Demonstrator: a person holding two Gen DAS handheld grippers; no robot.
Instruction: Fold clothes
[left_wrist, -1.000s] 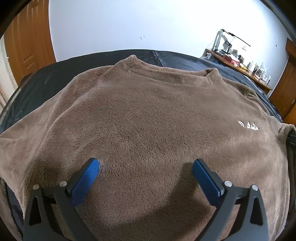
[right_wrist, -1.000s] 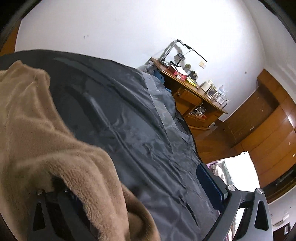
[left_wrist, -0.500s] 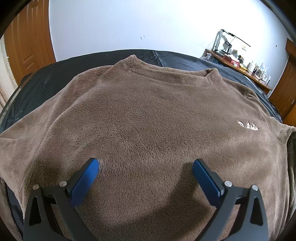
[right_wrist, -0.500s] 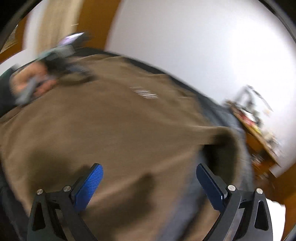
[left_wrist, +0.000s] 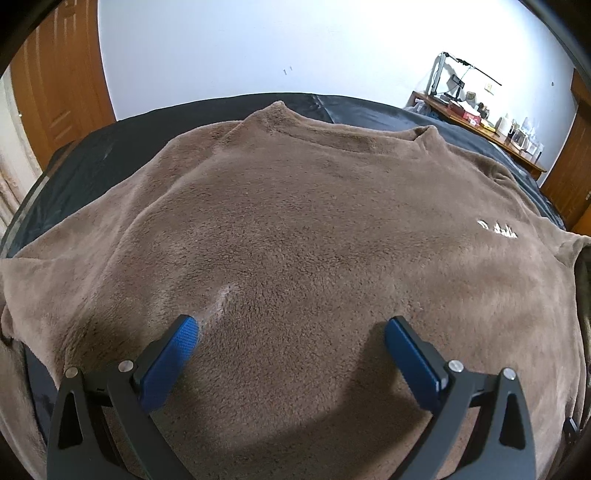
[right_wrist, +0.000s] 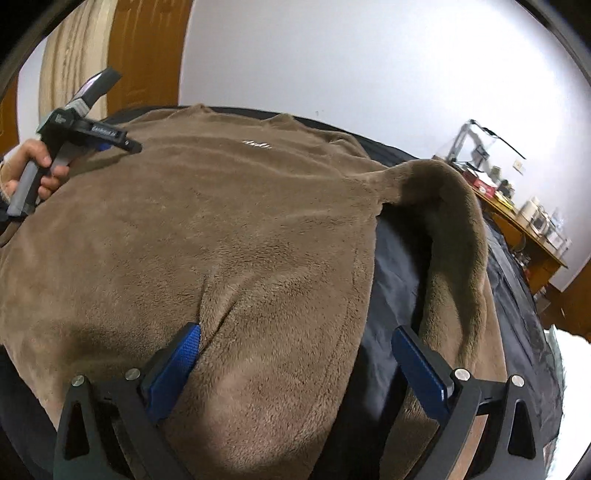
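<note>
My right gripper (right_wrist: 295, 354) is wide open, holding nothing. The sweater (right_wrist: 221, 229) sleeve (right_wrist: 458, 236) lies just ahead to its right, running away from me. My left gripper (left_wrist: 291, 345) is open too, farther off.

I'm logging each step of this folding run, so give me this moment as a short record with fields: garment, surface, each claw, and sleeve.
garment: brown fleece sweatshirt, spread front up, white logo on the chest
surface: dark sheet on a bed
left claw: open, above the lower body of the sweatshirt, holding nothing
right claw: open, over the sweatshirt's side edge, holding nothing
sleeve: arched up beside the body, not yet folded in
</note>
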